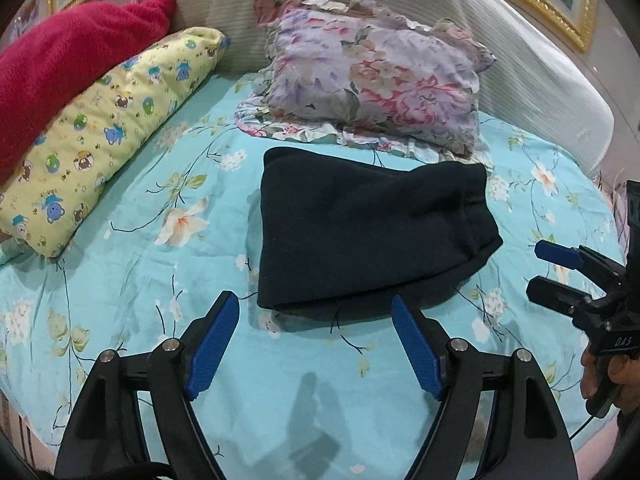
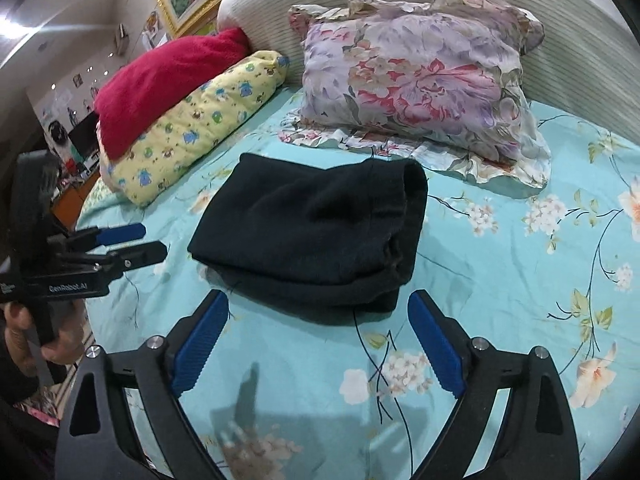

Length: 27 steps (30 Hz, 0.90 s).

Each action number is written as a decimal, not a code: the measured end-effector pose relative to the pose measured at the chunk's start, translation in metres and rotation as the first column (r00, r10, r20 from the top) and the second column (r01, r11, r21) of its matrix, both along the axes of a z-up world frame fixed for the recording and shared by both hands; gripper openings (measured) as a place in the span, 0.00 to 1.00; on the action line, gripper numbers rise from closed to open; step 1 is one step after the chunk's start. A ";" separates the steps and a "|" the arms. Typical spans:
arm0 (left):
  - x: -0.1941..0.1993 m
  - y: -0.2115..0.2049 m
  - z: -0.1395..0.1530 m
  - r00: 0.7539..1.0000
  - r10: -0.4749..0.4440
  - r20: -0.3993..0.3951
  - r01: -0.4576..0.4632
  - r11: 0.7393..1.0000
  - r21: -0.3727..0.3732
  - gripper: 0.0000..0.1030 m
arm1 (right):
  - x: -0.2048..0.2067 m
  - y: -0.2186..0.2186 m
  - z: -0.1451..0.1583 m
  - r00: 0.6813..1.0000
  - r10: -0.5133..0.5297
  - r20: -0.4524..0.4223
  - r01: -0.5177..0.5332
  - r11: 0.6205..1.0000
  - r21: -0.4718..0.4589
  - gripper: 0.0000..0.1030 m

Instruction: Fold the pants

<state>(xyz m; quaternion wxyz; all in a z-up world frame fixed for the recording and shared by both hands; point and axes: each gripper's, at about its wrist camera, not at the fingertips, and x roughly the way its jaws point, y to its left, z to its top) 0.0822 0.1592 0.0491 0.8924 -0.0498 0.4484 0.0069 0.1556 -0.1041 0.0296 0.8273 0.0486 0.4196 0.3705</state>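
The dark navy pants [image 1: 360, 232] lie folded into a compact rectangle on the turquoise floral bedsheet [image 1: 160, 280]; they also show in the right wrist view [image 2: 316, 236]. My left gripper [image 1: 316, 304] is open and empty, just short of the bundle's near edge. It also shows at the left of the right wrist view [image 2: 152, 240]. My right gripper [image 2: 318, 300] is open and empty, just short of the near edge from the other side. It shows at the right of the left wrist view [image 1: 534, 268].
A floral pillow [image 1: 372, 72] lies just behind the pants against the white headboard [image 1: 520, 40]. A yellow cartoon-print pillow [image 1: 108, 128] and a red blanket [image 1: 60, 64] lie at the left. The bed's edge curves close at the right [image 1: 608, 200].
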 end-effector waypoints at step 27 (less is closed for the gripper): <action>-0.005 -0.003 -0.020 1.000 -0.012 -0.029 0.014 0.998 0.058 0.79 | -0.020 0.027 -0.015 0.999 0.012 0.032 -0.009 0.995 -0.101 0.89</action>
